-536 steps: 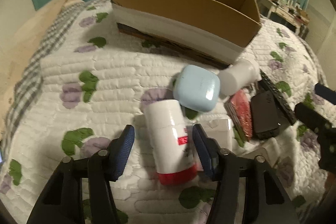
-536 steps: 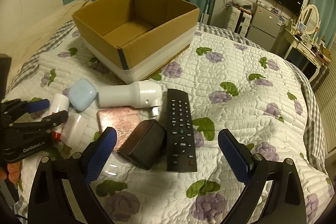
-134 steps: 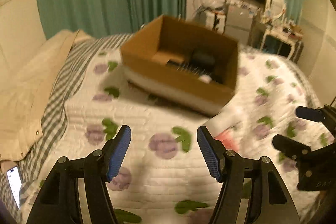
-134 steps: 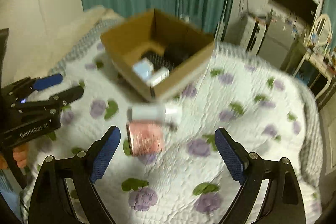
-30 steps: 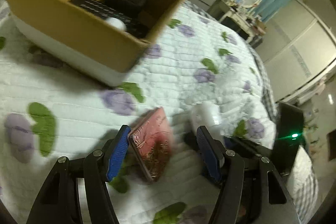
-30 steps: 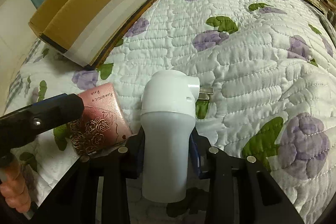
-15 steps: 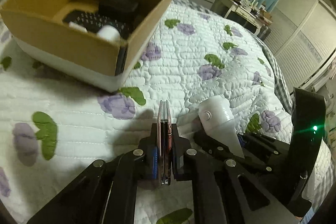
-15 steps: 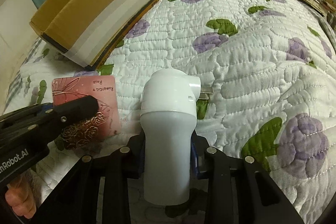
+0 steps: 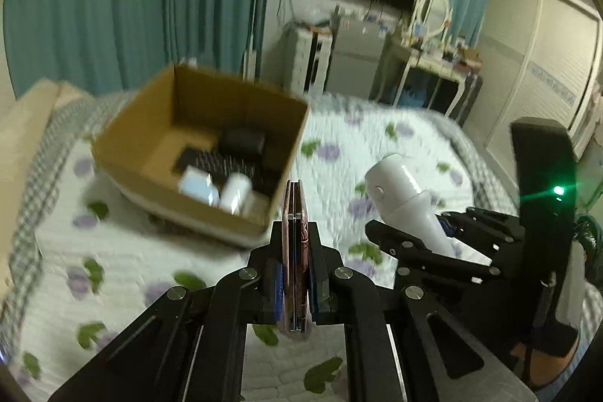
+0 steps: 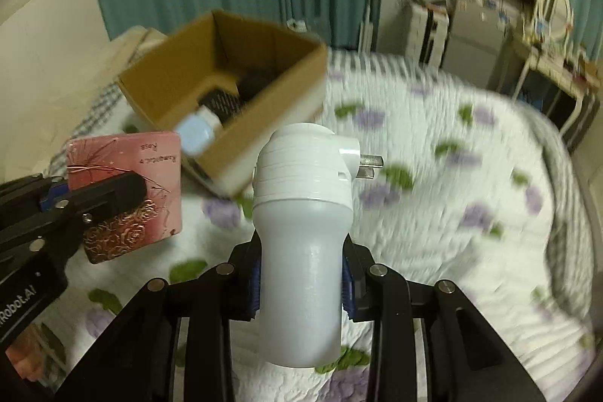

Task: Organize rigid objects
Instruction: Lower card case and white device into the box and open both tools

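Both remaining items are now off the quilt and in the air. A second ago the pink case lay flat on the bed and the white plug-in device rested beside it; half a second ago both were gripped but low over the quilt.

The left gripper point(image 9: 296, 283) is clamped on the pink case point(image 10: 126, 191), held edge-on between its blue pads, with the rose-printed face visible from the right wrist view. The right gripper point(image 10: 301, 283) is clamped on the lower body of the white plug-in device point(image 10: 301, 243) — its two metal prongs point to the right, its wider head away from the camera.

The cardboard box point(image 9: 150, 176) stands toward the far left corner of the bed point(image 10: 471, 251), ahead of both grippers. It already holds the black remote point(image 9: 199, 159), a dark case point(image 9: 241, 142), a pale blue case point(image 9: 198, 189) and a white bottle point(image 9: 235, 196).

Judgement: no loose item is visible on the quilt, so the task is near completion. The remaining step is transport and release over the box — the two grippers are near each other, so releases in turn reduce the risk of collision at the box rim.
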A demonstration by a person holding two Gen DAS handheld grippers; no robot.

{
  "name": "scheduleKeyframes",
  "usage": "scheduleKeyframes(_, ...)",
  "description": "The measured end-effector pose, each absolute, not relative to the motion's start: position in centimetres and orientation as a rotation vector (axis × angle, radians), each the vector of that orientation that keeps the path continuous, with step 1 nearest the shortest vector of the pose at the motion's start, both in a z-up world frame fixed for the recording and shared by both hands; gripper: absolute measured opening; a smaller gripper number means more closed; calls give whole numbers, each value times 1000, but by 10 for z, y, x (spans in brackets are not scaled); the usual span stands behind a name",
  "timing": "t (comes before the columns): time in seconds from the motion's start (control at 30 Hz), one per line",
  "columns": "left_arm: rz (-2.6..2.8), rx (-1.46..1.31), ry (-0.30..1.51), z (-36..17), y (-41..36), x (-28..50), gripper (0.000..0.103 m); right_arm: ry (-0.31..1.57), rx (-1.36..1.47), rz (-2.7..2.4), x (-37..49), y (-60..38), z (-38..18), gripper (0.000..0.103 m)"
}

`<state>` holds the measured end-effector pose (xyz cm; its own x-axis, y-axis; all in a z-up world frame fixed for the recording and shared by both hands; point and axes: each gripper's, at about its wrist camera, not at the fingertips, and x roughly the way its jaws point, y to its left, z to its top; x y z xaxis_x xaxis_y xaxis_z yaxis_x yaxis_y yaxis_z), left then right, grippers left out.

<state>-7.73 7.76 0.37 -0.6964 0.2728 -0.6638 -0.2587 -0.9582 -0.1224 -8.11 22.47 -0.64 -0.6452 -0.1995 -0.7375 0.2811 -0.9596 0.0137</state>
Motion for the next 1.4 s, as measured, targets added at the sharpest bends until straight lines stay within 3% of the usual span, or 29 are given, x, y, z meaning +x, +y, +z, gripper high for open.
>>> scheduleKeyframes(0.37, 2777, -943, 36, 48, 46, -140, 10, 210, 968, -2622, -134, 201, 55, 31)
scheduleKeyframes(0.7, 2812, -1166, 123, -9, 23, -223, 10, 177, 984, -2567, -181, 186, 26, 31)
scheduleKeyframes(1.03, 2775, -1299, 137, -44, 19, -243, 13, 162, 1012, -2548, -194, 184, 11, 31)
scheduleKeyframes(1.1, 2791, -1292, 129, -37, 17, -240, 27, 168, 1002, -2549, -191, 182, 16, 31)
scheduleKeyframes(1.13, 2805, -1280, 129, -34, 16, -237, 50, 173, 996, -2549, -190, 180, 19, 31)
scheduleKeyframes(1.17, 2829, -1258, 128, -29, 13, -235, 61, 180, 990, -2547, -188, 178, 23, 31)
scheduleKeyframes(1.4, 2923, -1156, 167, -5, -5, -220, 62, 204, 962, -2509, -202, 150, 37, 31)
